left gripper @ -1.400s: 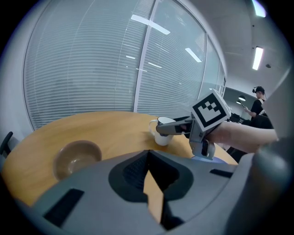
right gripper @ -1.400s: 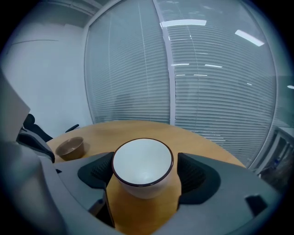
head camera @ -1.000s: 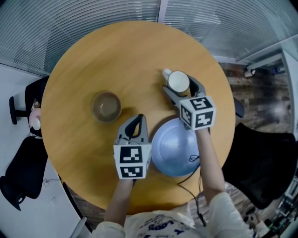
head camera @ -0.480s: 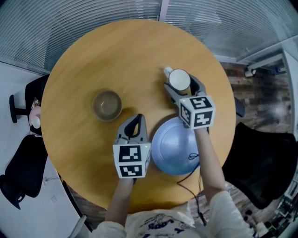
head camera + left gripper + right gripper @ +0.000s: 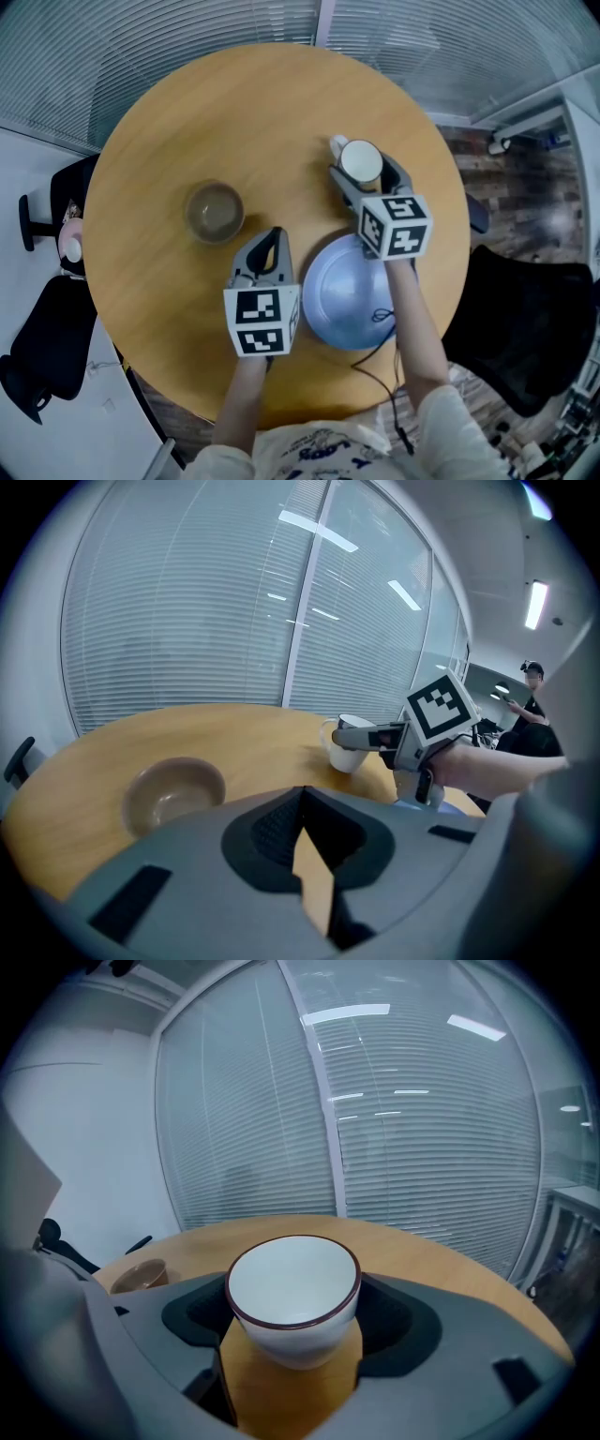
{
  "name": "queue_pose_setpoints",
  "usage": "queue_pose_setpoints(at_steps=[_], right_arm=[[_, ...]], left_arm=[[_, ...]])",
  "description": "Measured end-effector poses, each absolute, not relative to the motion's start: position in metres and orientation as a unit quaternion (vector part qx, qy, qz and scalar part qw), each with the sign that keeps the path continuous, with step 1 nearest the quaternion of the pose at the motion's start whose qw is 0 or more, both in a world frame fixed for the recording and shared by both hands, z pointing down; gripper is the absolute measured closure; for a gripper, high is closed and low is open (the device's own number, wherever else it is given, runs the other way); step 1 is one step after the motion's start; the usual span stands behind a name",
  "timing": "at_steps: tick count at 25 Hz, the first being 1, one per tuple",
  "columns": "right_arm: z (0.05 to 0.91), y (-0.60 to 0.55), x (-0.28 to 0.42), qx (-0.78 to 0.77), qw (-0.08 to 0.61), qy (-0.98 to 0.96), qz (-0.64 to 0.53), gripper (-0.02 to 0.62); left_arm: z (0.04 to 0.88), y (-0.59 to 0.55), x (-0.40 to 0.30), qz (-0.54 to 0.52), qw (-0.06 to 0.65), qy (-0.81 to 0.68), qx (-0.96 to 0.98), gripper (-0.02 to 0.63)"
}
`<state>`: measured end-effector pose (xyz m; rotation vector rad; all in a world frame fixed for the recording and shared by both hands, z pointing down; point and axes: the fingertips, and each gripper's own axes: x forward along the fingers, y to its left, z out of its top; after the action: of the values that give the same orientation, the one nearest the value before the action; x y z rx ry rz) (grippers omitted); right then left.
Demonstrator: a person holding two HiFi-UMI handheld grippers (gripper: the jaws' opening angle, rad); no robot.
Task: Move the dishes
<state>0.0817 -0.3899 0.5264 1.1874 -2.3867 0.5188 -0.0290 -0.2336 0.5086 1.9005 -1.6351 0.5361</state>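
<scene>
White cup (image 5: 294, 1297) at the table's (image 5: 234, 112) 2 o'clock is clamped by right gripper (image 5: 362, 169); left gripper (image 5: 302, 791) closed, empty.

My left gripper (image 5: 302, 793) and right gripper (image 5: 298, 1321) have matt grey plastic shells, and the black pads (image 5: 270, 829) look finely ribbed and rough. The cup (image 5: 292, 1290) is smooth white glazed ceramic, glossy, with a dark rim line. The table (image 5: 187, 122) looks like smooth wood with a soft satin sheen. The bowl (image 5: 215, 212) is brown, duller, and looks ceramic. The plate (image 5: 339, 298) is blue-grey, smooth and faintly shiny.
</scene>
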Motion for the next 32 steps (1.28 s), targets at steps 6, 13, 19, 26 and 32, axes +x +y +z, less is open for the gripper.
queue_pose_setpoints(at_steps=[6, 13, 19, 26, 32], right_arm=[[0.503, -0.38, 0.098, 0.469, 0.175, -0.842, 0.201, 0.206], [0.485, -0.364, 0.123, 0.536, 0.16, -0.802, 0.21, 0.206], [0.486, -0.343, 0.131, 0.582, 0.149, -0.766, 0.227, 0.204], [0.504, -0.324, 0.132, 0.627, 0.148, -0.725, 0.244, 0.204], [0.526, -0.317, 0.135, 0.65, 0.15, -0.691, 0.277, 0.206]], left_arm=[[0.499, -0.226, -0.028, 0.195, 0.278, -0.612, 0.714, 0.603], [0.488, -0.221, -0.021, 0.187, 0.28, -0.601, 0.725, 0.603], [0.482, -0.212, -0.016, 0.188, 0.279, -0.59, 0.734, 0.603], [0.482, -0.199, -0.023, 0.187, 0.283, -0.583, 0.738, 0.603], [0.485, -0.189, -0.034, 0.191, 0.286, -0.584, 0.736, 0.603]])
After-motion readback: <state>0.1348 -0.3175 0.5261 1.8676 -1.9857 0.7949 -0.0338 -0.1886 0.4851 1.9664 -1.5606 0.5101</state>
